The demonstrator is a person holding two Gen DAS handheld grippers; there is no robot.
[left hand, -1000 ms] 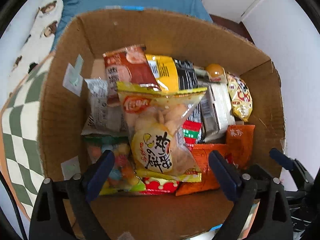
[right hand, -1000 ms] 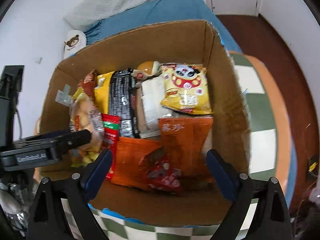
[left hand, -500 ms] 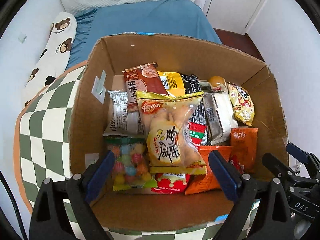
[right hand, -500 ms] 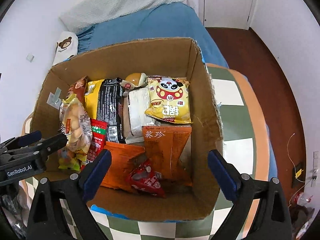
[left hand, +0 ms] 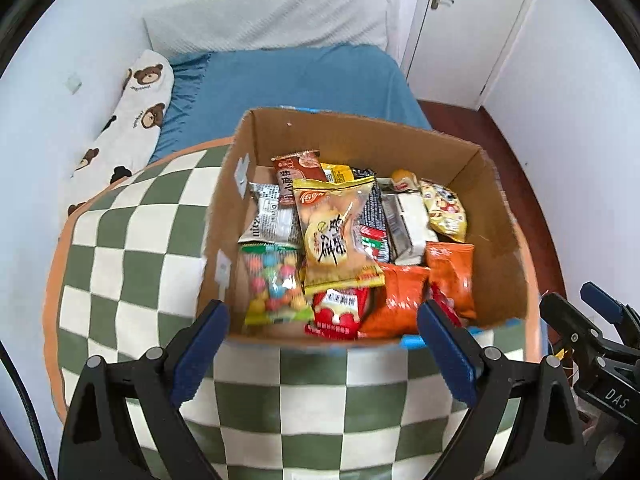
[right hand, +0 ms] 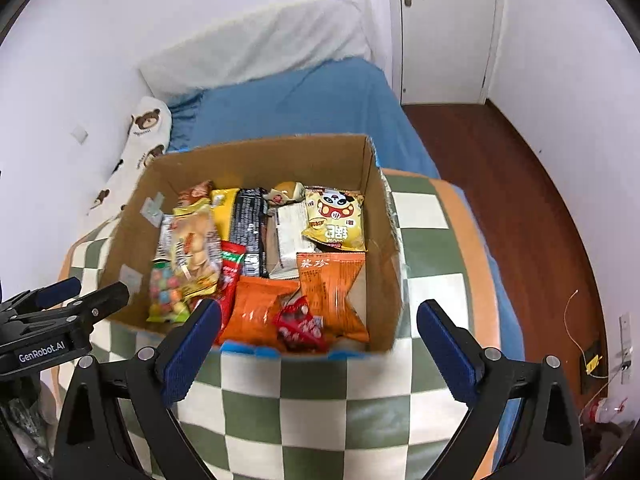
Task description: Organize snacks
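Now both grippers, left gripper [left hand: 322,340] and right gripper [right hand: 320,338], spread and empty, have risen above the snack box [left hand: 496,216].

Snack-crammed cardboard box [left hand: 496,216], open top

Each gripper was a black plastic frame of triangular cut-out arms with silver screws at the pivots. The left gripper [left hand: 323,338] and the right gripper [right hand: 319,338] carried ribbed blue pads [left hand: 202,342] on their fingers. White lettering at the frame edges read "DAS" and "GenRobot.AI". A black cable ran along the left view's lower left.
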